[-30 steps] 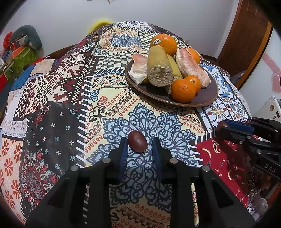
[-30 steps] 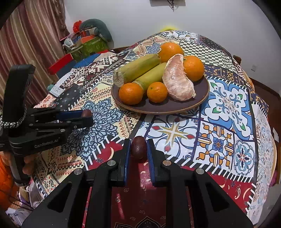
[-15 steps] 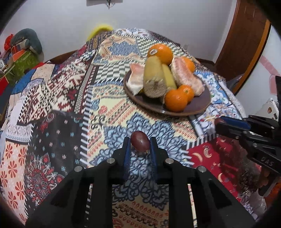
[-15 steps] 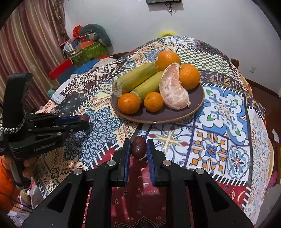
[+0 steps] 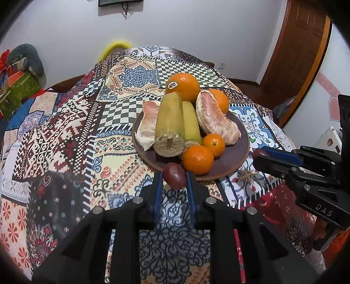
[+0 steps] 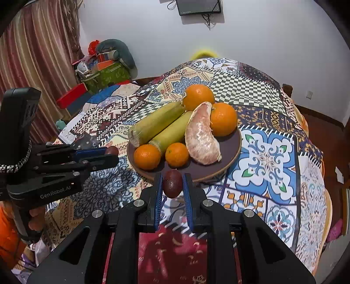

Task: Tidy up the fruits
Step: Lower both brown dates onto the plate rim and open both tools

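A dark brown plate (image 5: 231, 162) (image 6: 234, 150) on the patterned tablecloth holds several oranges, two green sugarcane pieces (image 5: 169, 124) and peeled pomelo segments (image 6: 202, 136). My left gripper (image 5: 174, 181) is shut on a dark purple passion fruit (image 5: 174, 175), held above the cloth at the plate's near rim. My right gripper (image 6: 172, 184) is shut on a second dark passion fruit (image 6: 172, 183), also held at the plate's near rim. Each gripper shows in the other's view, the right one (image 5: 260, 154) and the left one (image 6: 109, 153).
The round table is covered by a patchwork cloth (image 5: 72, 131). A wooden door (image 5: 299, 54) stands at the back right. Bags and boxes (image 6: 105, 70) are piled by a striped curtain (image 6: 32, 54) at the left. A screen hangs on the wall (image 6: 198, 6).
Both grippers have lifted their passion fruits off the cloth and moved forward to the plate's near rim. The left gripper closed fully on its fruit.
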Tool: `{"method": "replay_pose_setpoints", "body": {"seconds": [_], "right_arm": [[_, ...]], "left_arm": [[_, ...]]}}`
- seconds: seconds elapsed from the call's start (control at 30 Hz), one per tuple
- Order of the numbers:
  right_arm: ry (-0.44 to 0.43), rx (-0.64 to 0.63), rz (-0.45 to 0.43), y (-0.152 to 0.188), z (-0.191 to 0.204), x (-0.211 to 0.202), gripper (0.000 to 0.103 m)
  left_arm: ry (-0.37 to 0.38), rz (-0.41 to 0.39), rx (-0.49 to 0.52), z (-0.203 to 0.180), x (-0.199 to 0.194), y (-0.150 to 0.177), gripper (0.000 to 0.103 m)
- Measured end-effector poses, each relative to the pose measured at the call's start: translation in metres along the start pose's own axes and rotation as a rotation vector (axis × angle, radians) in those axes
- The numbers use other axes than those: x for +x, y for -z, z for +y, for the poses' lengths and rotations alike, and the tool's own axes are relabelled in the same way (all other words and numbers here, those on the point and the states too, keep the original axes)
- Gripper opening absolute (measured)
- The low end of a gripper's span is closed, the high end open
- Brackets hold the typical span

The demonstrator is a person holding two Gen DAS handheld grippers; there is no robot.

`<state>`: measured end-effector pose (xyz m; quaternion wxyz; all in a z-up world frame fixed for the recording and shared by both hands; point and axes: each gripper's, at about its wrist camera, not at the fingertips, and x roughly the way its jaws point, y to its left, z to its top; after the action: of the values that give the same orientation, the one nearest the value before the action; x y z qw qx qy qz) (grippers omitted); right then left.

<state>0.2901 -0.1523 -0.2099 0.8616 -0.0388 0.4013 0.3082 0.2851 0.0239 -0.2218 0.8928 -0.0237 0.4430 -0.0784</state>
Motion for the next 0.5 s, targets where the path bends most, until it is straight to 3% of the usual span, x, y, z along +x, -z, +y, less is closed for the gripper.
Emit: {"method": "replay_pose_setpoints", "body": {"seconds": [0.5], "right_arm": [[0.002, -0.004, 0.031, -0.005, -0.006, 0.028, 0.017]], "left_arm": [[0.013, 0.009, -0.008, 0.004, 0.014, -0.008, 0.021]]}}
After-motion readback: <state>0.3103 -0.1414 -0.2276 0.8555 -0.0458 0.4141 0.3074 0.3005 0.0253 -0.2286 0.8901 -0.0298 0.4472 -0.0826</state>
